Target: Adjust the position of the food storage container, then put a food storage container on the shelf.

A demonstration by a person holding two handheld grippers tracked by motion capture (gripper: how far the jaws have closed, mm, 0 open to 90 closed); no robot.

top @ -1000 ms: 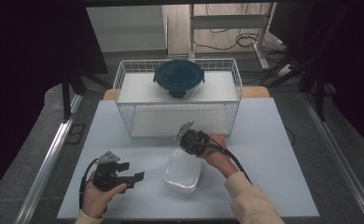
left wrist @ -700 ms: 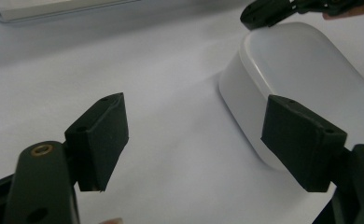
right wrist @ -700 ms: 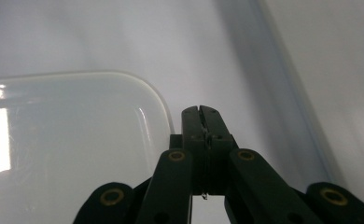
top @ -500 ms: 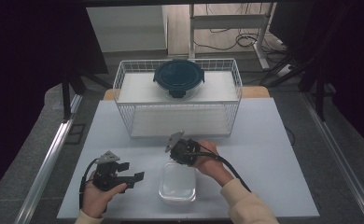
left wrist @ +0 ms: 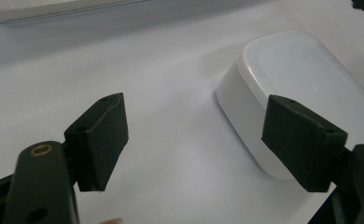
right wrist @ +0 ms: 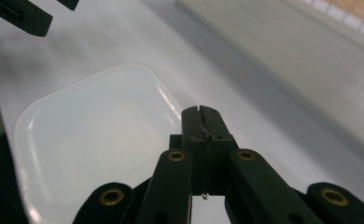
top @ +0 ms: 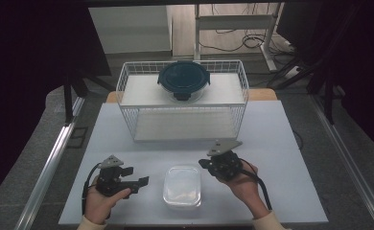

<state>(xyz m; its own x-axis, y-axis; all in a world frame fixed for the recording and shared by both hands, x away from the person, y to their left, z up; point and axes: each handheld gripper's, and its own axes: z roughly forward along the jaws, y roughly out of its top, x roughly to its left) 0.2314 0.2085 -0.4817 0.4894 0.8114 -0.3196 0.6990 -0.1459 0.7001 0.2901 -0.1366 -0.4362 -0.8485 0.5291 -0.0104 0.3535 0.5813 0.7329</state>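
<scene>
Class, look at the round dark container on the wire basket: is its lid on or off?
On. In the high view the container sits on the basket with its dark lid covering it and a latch tab down at the front.

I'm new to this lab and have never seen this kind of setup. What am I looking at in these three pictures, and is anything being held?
No robot here: a person at a white table holds a hand tool with black two-jaw tongs in each hand. The high view looks down from above the person. The other two pictures come from small cameras riding on the tools, looking along their own jaws.

The left tongs stand open and empty; in their own view the jaws frame a white lidded box. The right tongs are shut, with nothing between them, just right of that box.

The box lies near the front edge, between the hands. Behind it stands a white wire basket, and a round dark blue lidded container sits at it; whether on top or inside I cannot tell.
</scene>
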